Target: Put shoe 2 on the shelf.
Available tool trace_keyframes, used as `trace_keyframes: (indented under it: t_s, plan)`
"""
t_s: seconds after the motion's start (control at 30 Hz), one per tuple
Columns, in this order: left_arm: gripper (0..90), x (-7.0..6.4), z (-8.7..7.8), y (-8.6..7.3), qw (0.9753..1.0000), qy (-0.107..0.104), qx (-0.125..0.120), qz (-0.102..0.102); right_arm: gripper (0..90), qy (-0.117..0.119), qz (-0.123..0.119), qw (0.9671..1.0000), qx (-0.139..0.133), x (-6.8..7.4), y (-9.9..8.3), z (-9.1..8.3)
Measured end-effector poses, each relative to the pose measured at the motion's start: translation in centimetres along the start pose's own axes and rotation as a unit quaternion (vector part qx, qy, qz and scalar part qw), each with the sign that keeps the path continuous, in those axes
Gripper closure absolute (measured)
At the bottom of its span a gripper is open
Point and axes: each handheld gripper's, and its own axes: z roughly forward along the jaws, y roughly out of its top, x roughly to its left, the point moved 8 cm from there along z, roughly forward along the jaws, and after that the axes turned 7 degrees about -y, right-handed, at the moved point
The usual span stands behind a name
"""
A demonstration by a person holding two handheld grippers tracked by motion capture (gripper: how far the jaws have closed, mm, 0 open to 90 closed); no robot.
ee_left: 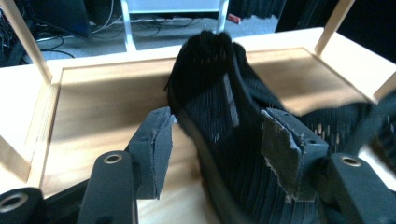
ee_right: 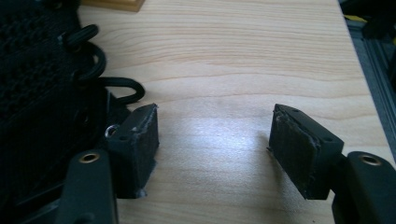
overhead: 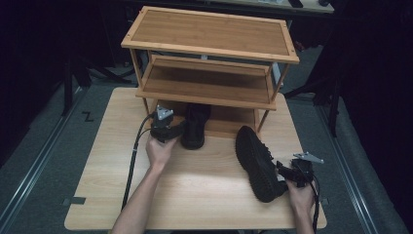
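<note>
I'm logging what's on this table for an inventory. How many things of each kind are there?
Black lace-up knit shoes: 2, one at the rack's bottom shelf, one on the light wooden table
Three-tier bamboo shoe rack: 1
Black hand-held grippers: 2, left, right
Total: 5

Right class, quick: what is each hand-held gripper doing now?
Left hand-held gripper: open, jaws either side of a black shoe.
Right hand-held gripper: open, holding nothing.

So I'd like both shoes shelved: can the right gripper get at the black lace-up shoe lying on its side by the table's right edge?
Probably yes: the right gripper is open right beside the black lace-up shoe, nothing between.
</note>
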Motion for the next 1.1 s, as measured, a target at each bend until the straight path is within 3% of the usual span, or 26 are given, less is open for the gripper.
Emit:
trace_keyframes:
  t_s: [0.1,0.13,0.3,0.47,0.5,0.53,0.67,0.8,0.83,1.0,1.1]
  plan:
    - [43.0,0.0,-0.4,-0.9,1.0000,-0.002,0.008,0.005,32.3,0.000,-0.011,0.9999,0.001,0.2,0.0,0.0]
    - [42.9,0.1,-1.0,-1.9,0.9998,-0.003,0.014,0.011,31.9,0.003,-0.014,0.9999,0.000,0.2,0.0,0.1]
    - [42.0,0.6,-2.3,-4.0,0.9995,-0.008,0.030,0.005,30.2,0.003,-0.011,0.9999,0.002,0.1,0.0,0.1]
    - [41.2,1.6,-4.2,-7.3,0.9982,0.007,0.060,0.006,29.0,0.012,-0.001,0.9999,0.003,0.2,-0.1,-0.1]
    - [41.1,1.6,-4.2,-7.3,0.9982,0.007,0.060,0.006,29.0,0.012,-0.001,0.9999,0.003,0.2,-0.1,-0.1]
    - [41.0,2.1,-4.9,-8.4,0.9977,0.018,0.065,0.002,28.7,0.015,-0.001,0.9999,0.003,0.3,-0.1,-0.2]
    - [40.6,3.1,-6.1,-9.9,0.9968,0.033,0.072,-0.012,28.5,0.024,-0.008,0.9997,-0.002,0.5,0.0,-0.3]
    - [40.2,3.9,-6.6,-10.7,0.9954,0.047,0.084,-0.009,28.2,0.027,-0.008,0.9996,-0.002,0.6,0.0,-0.4]
    - [39.7,4.4,-6.8,-11.2,0.9938,0.054,0.097,-0.010,28.2,0.032,-0.005,0.9995,-0.003,0.6,0.0,-0.4]
    - [39.0,5.2,-7.0,-12.4,0.9913,0.074,0.108,-0.010,28.3,0.044,-0.009,0.9990,-0.005,1.0,0.1,-0.4]
    - [37.8,5.3,-7.2,-12.7,0.9912,0.075,0.108,-0.011,29.0,0.053,-0.012,0.9985,-0.003,1.4,0.0,-0.4]
